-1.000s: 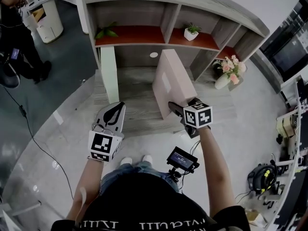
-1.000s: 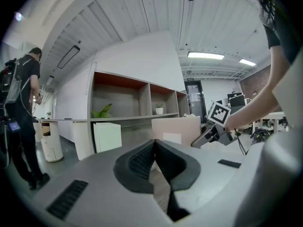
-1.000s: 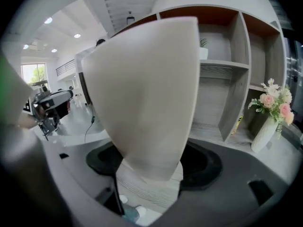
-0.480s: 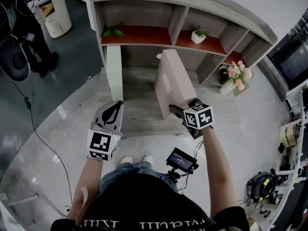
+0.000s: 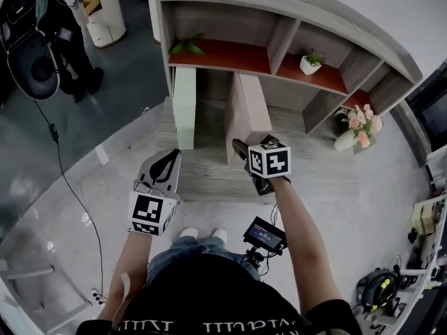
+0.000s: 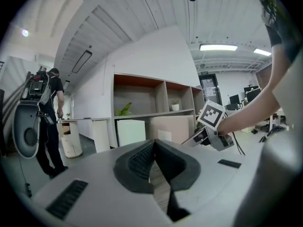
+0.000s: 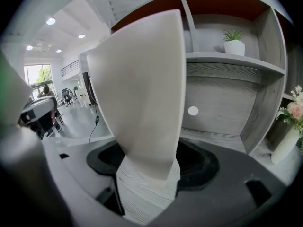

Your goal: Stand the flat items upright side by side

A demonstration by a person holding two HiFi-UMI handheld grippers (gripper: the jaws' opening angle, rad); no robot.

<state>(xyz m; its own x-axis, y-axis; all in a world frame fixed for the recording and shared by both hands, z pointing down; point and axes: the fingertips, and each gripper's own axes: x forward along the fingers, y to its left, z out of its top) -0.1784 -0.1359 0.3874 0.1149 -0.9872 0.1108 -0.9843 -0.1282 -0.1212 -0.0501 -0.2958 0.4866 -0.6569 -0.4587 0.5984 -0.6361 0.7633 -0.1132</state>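
A tall pale beige flat box (image 5: 246, 112) is upright over the wooden base of the shelf unit, and my right gripper (image 5: 242, 149) is shut on its near lower edge. In the right gripper view the beige box (image 7: 142, 79) rises from between the jaws and fills the middle. A pale green flat box (image 5: 184, 106) stands upright a short gap to its left, under the red shelf. My left gripper (image 5: 165, 158) hangs shut and empty in front of the base, its jaws meeting in a line (image 6: 154, 148). From there I see the green box (image 6: 131, 131) and the beige box (image 6: 173, 129) side by side.
The grey shelf unit (image 5: 293, 12) has red boards with a leafy plant (image 5: 186, 46) and a potted plant (image 5: 310, 63). A vase of flowers (image 5: 357, 125) stands at the right. A person (image 5: 66, 30) with gear is at the upper left; a cable (image 5: 66, 187) crosses the floor.
My right gripper has carried the beige box to the left, closer to the green box. The left gripper has hardly shifted and stays shut.
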